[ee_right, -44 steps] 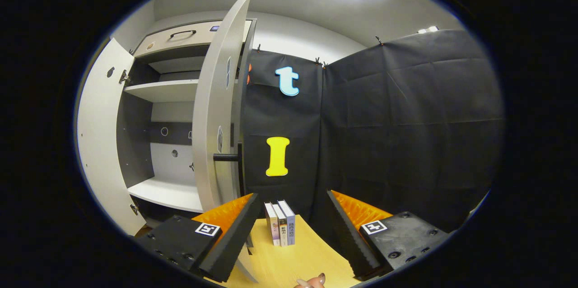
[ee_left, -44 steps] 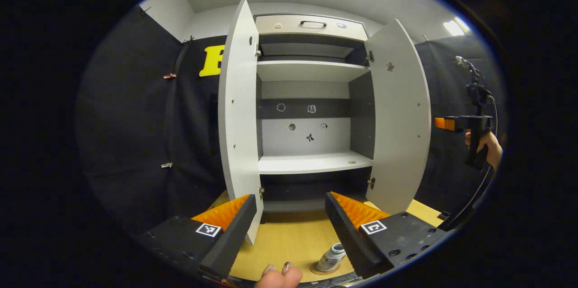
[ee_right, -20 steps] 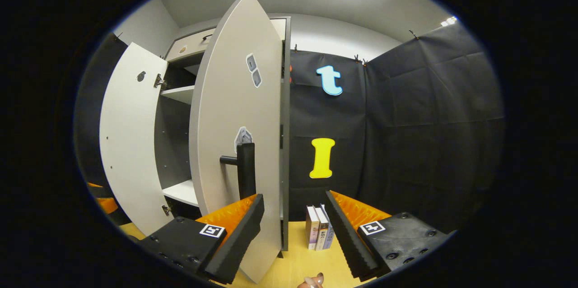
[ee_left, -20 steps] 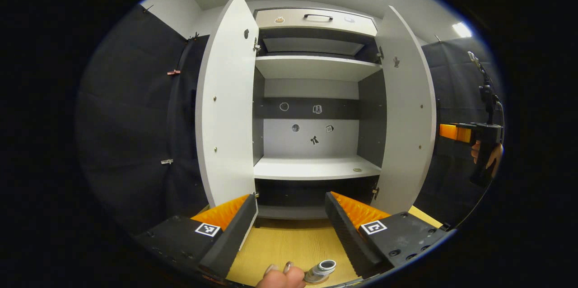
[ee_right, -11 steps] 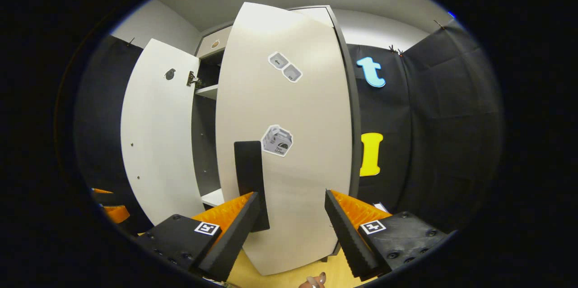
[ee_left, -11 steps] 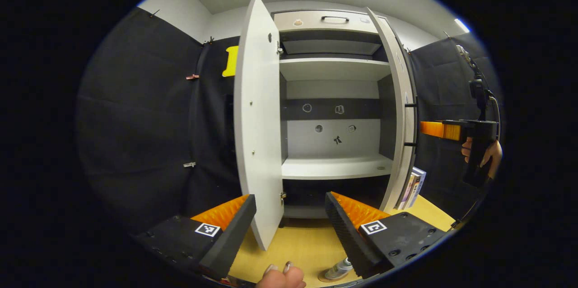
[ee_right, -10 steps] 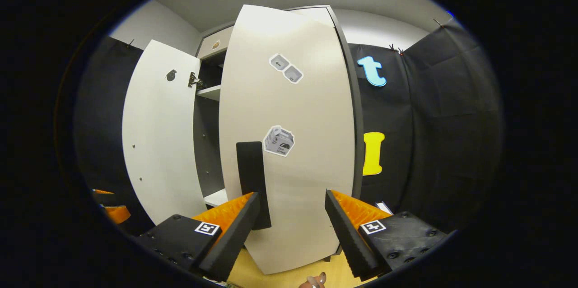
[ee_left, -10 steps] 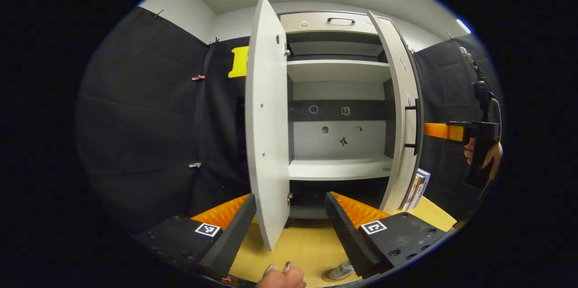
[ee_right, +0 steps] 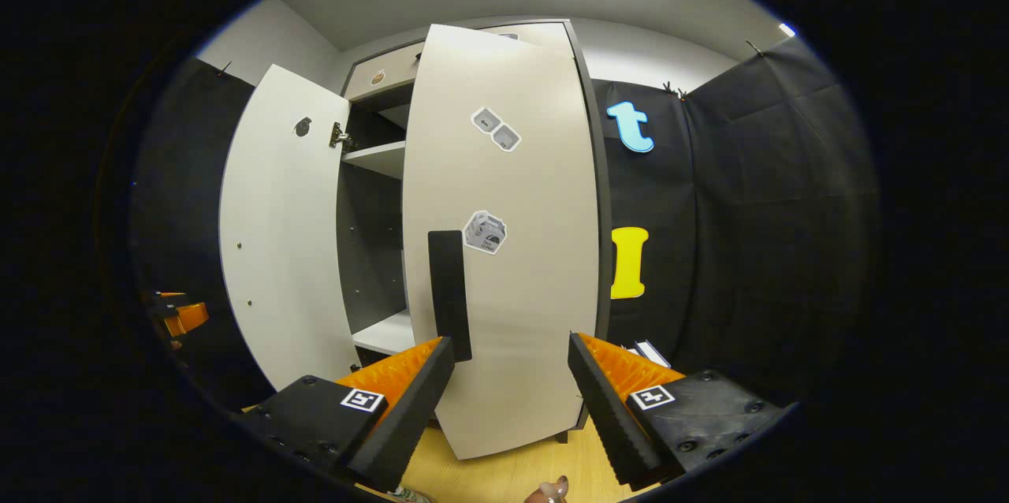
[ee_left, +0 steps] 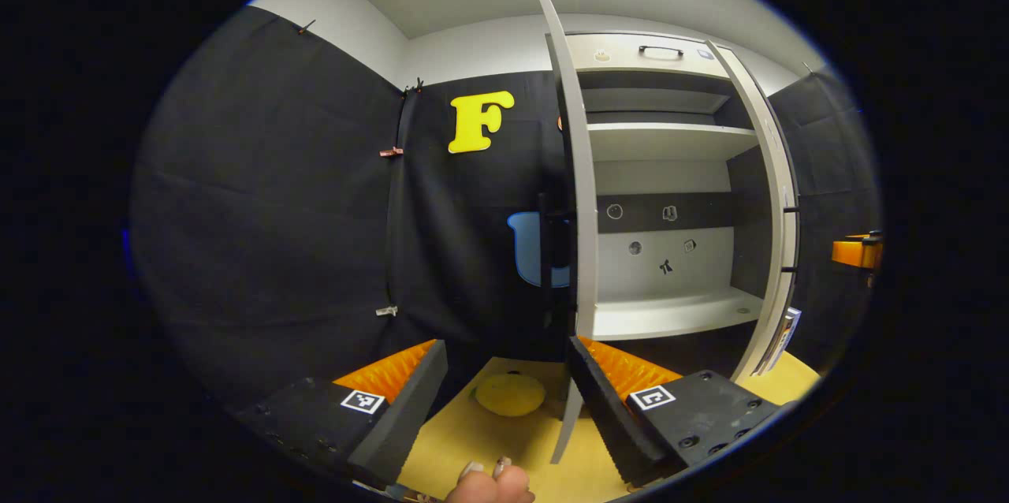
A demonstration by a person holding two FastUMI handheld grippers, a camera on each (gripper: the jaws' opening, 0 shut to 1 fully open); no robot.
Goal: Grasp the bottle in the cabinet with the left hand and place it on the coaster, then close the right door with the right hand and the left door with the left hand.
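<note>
My left gripper [ee_left: 504, 408] is open and holds nothing. It sits low, just in front of the left door [ee_left: 579, 211], which I see edge-on with its dark handle [ee_left: 544, 251] on the outer side. Past it are the cabinet's shelves [ee_left: 670, 314] and the right door [ee_left: 776, 235], swung most of the way in. My right gripper [ee_right: 508, 400] is open, close in front of the right door's face [ee_right: 504, 251], its left finger just below the black handle [ee_right: 449, 294]. I cannot tell if it touches. The left door [ee_right: 276, 251] stands wide open.
A yellow round thing [ee_left: 510, 394] lies on the wooden table [ee_left: 473, 440] between my left fingers. Books [ee_right: 646, 352] stand right of the cabinet. The other gripper shows at the far right edge [ee_left: 855, 251] and the far left edge [ee_right: 181, 314].
The right door has swung from wide open to nearly shut, my right gripper following it. My left gripper has swung left to the left door's outer edge; the bottle on the coaster dropped from sight.
</note>
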